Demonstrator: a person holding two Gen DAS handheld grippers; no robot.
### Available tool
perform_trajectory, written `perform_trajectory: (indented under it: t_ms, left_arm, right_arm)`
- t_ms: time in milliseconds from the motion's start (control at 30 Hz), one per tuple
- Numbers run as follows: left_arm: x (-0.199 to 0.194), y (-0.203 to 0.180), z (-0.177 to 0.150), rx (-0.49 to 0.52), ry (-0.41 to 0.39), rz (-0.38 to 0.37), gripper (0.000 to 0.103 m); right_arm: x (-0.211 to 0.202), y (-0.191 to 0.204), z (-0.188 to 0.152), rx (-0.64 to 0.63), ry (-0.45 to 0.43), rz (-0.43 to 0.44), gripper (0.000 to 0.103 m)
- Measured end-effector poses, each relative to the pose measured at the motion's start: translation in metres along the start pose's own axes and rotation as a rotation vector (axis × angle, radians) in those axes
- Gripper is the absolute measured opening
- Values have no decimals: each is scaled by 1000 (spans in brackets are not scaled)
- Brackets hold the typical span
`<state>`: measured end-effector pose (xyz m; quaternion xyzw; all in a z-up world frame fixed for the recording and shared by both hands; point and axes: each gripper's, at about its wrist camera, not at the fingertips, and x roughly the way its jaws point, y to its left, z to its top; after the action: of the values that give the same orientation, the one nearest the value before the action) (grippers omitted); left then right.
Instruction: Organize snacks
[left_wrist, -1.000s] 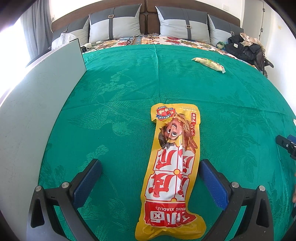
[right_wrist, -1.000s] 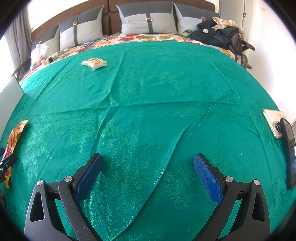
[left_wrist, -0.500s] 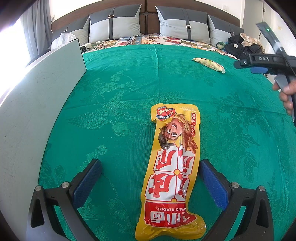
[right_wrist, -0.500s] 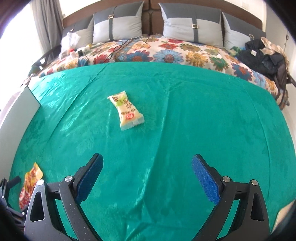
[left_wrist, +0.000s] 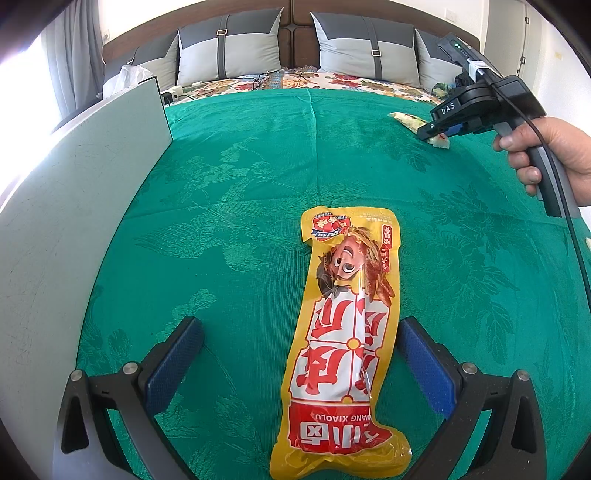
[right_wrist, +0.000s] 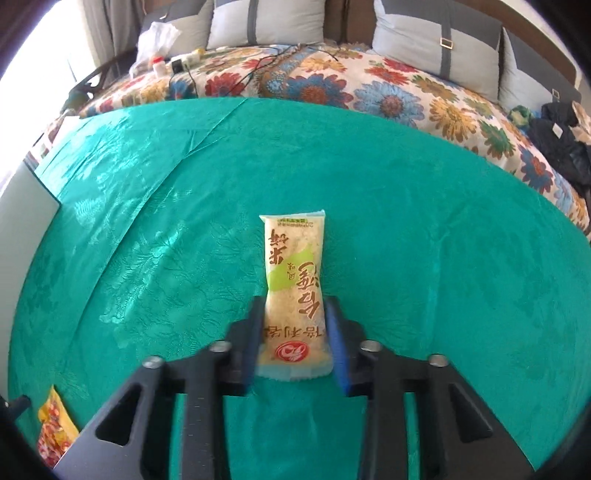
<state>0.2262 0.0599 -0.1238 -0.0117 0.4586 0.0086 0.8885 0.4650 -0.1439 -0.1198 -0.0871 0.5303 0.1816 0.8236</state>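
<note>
Right wrist view shows the right tongs (right_wrist: 295, 332), whose jaws have just been closing, pinching the near end of a pale yellow and green rice-cracker packet (right_wrist: 295, 288) that lies on the green patterned bedspread (right_wrist: 443, 240). Left wrist view shows the left tongs (left_wrist: 295, 354) spread wide, unclamped, with a long yellow and red sausage snack packet (left_wrist: 343, 332) lying flat between the blue pads (left_wrist: 173, 358), nearer the right one. A grey flat board (left_wrist: 74, 206) lies along the bedspread's left edge

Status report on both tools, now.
Right tool just closed on rice cracker pack. Left tool open, straddling sausage pack. Nothing in the way.
</note>
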Motion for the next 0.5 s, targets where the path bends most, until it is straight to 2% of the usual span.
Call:
perform_trajectory:
  t_ms: [100,200,367,500]
  left_arm:
    - [0,0,0,0,0,0,103]
    - [0,0,0,0,0,1,103]
    - [0,0,0,0,0,1,103]
    - [0,0,0,0,0,1,103]
  right_arm:
    - [-24,0,-23,38,-22,10,24]
    - [-60,2,-63,106,-46,62,24]
    - [-108,17,-158,165,-58,61,24]
    - [-134,30,-235,190,-93,0,24]
